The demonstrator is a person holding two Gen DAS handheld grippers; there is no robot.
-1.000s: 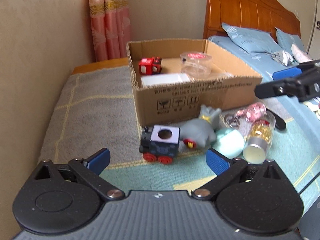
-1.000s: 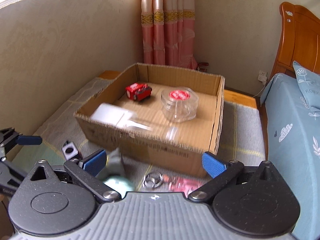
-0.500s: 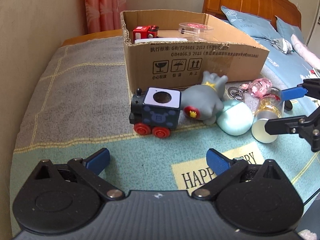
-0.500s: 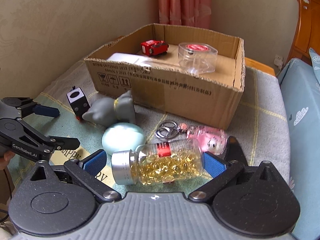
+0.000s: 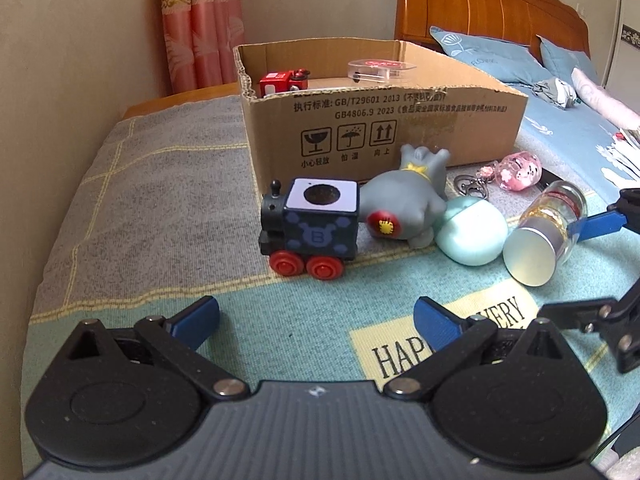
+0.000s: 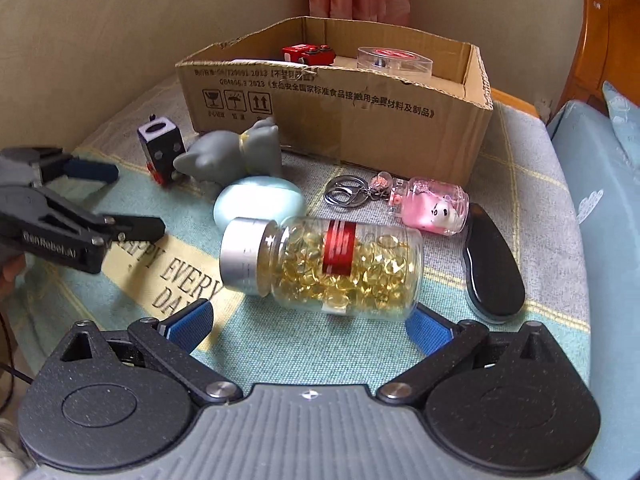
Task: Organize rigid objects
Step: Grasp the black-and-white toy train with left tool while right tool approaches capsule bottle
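A dark toy train (image 5: 310, 230) with red wheels stands in front of the cardboard box (image 5: 400, 128), just ahead of my open left gripper (image 5: 316, 320). A grey toy figure (image 5: 408, 204), a pale green egg shape (image 5: 472, 232) and a bottle of golden capsules (image 6: 328, 268) lie beside it. My open right gripper (image 6: 310, 324) hovers close over the bottle, its fingers on either side of it without touching. A pink keychain (image 6: 434, 206) and a flat black object (image 6: 494, 268) lie to the right. Inside the box sit a red toy car (image 6: 308, 54) and a clear round container (image 6: 394, 62).
Everything rests on a woven blanket (image 5: 160, 208) with yellow stripes and printed letters. A beige wall (image 5: 60, 80) runs along the left, a pink curtain (image 5: 200, 28) hangs behind the box, and a wooden bed with blue pillows (image 5: 492, 52) stands to the right.
Both grippers have dropped lower and come nearer to the toys. The right gripper has moved from above the box down to the capsule bottle. The left has closed in on the toy train.
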